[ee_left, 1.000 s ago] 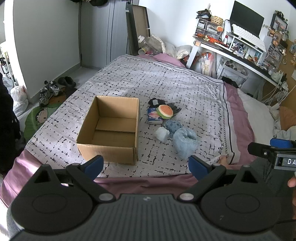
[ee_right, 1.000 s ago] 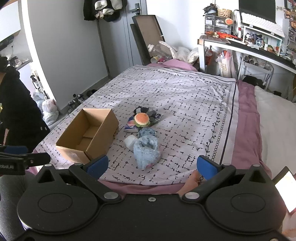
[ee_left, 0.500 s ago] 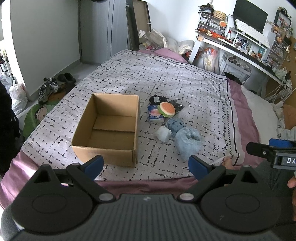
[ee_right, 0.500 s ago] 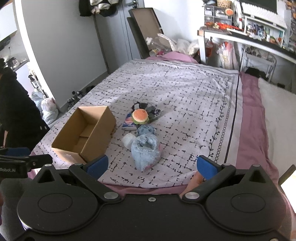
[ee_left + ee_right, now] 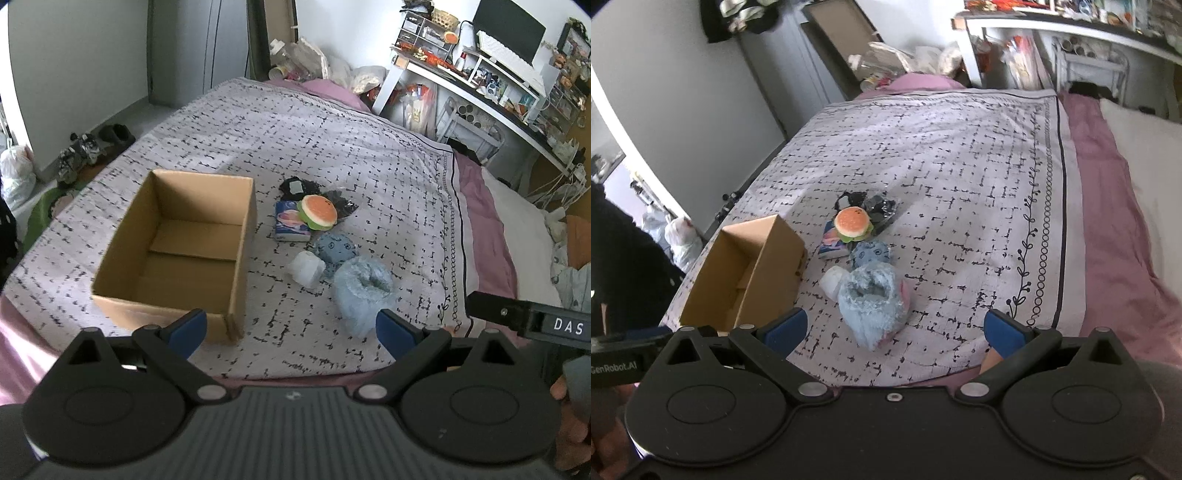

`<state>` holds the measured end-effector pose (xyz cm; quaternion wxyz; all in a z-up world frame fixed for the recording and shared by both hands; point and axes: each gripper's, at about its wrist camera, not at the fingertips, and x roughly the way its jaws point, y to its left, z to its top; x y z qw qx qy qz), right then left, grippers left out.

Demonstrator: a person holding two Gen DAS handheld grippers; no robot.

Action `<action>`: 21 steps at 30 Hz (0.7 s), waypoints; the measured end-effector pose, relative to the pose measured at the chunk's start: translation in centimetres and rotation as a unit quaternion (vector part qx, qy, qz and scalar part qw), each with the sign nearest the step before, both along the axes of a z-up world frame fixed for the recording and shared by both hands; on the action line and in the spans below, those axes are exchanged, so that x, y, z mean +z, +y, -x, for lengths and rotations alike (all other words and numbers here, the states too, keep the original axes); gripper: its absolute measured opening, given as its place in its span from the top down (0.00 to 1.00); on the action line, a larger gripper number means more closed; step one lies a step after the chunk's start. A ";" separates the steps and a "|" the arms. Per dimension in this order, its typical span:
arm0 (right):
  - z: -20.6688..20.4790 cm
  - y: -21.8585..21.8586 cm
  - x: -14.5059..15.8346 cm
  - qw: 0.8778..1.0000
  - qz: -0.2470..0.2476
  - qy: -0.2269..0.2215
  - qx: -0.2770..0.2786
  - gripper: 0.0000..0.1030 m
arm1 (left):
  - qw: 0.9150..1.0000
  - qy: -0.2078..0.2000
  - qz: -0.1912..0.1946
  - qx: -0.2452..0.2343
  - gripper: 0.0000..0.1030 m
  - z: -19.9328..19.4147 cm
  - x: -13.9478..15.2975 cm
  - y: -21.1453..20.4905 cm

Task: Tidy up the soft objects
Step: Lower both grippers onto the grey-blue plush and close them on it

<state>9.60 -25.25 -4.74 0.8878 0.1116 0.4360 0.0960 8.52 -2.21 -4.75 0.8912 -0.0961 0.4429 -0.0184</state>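
Two grippers hang over the near edge of the bed, both with jaws spread wide and nothing between them. Taking the cardboard box [image 5: 177, 254] as the landmark: it stands open-topped and holds nothing, and every soft thing lies in a loose cluster on the bedspread [image 5: 369, 147] just off its right wall.

Nearest that wall's far end is the flat tissue pack [image 5: 291, 221], with the burger plush [image 5: 317, 211] resting partly on it and a dark packet [image 5: 338, 206] behind. Further along, toward the near end of the box, sit the small white roll [image 5: 306, 268] and the round blue plush [image 5: 335, 248], touching each other. The fluffy blue slipper [image 5: 873, 302] lies closest to the bed edge, well to the right of the box's near corner.

That slipper is likely the first pick. From the right gripper [image 5: 892, 332] it lies straight ahead, just beyond the fingertips, and roughly centred between them, its long axis running away from the camera with the opening facing up. From the left gripper [image 5: 291, 330] it sits off toward the right finger, while the box's near corner is in front of the left finger. So the right hand seems better placed to reach, and the carry afterwards would go leftward over the box's wall.
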 end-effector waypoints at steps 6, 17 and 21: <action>-1.7 -0.4 -1.3 0.999 -0.021 0.014 -0.023 0.00 | 1.000 0.006 0.014 0.003 0.07 -2.0 -1.2 -0.4; -4.6 -0.6 -4.5 0.996 -0.061 0.052 -0.045 0.21 | 0.999 0.020 0.047 0.004 0.13 -6.0 -4.1 -1.3; -5.7 -0.7 -5.9 0.993 -0.074 0.070 -0.053 0.39 | 0.998 0.030 0.058 -0.003 0.22 -7.4 -5.3 -1.8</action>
